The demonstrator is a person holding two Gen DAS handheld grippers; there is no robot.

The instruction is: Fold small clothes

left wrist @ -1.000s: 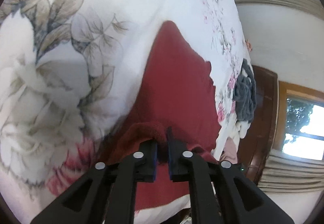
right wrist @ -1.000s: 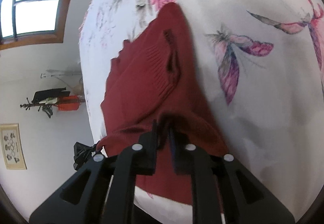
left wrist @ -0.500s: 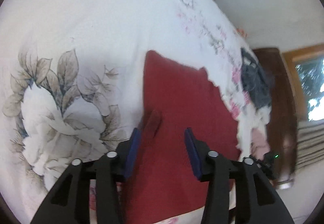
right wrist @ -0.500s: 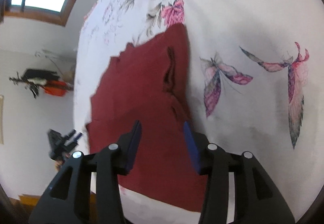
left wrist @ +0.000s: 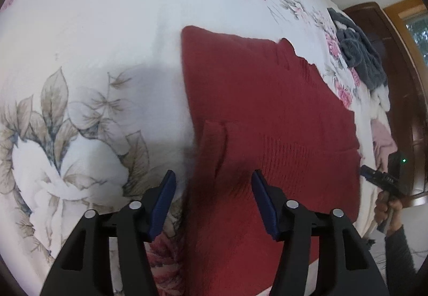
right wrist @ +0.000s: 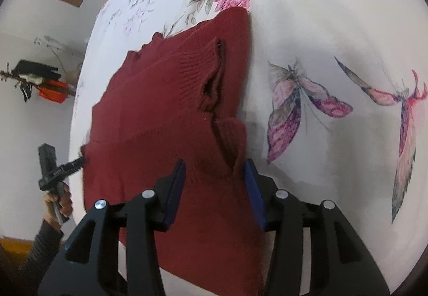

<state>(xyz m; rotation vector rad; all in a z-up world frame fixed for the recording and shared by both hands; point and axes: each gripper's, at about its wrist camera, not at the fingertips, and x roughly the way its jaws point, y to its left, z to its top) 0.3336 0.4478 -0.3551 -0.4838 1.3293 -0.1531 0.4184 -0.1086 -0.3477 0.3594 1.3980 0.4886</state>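
A dark red knitted garment (left wrist: 267,119) lies flat and folded on a white floral bedsheet (left wrist: 93,28). My left gripper (left wrist: 213,197) hovers open above its left edge, nothing between the blue pads. In the right wrist view the same red garment (right wrist: 165,114) shows a ribbed opening and a folded flap near its right edge. My right gripper (right wrist: 214,183) stands open just over that flap, holding nothing. Each view also catches the other gripper (left wrist: 385,178) in a hand at the garment's far side, where the left gripper (right wrist: 57,170) shows as well.
A dark grey garment (left wrist: 358,55) with white and pink clothes lies at the bed's far right by a dark wooden headboard (left wrist: 396,60). Butterfly prints (right wrist: 299,98) mark the sheet right of the red garment. A coat rack (right wrist: 37,79) stands by the wall.
Both grippers were shut on the red garment's edge a second ago; they let go, opened wider and drew back, and the garment now lies flat, folded over.
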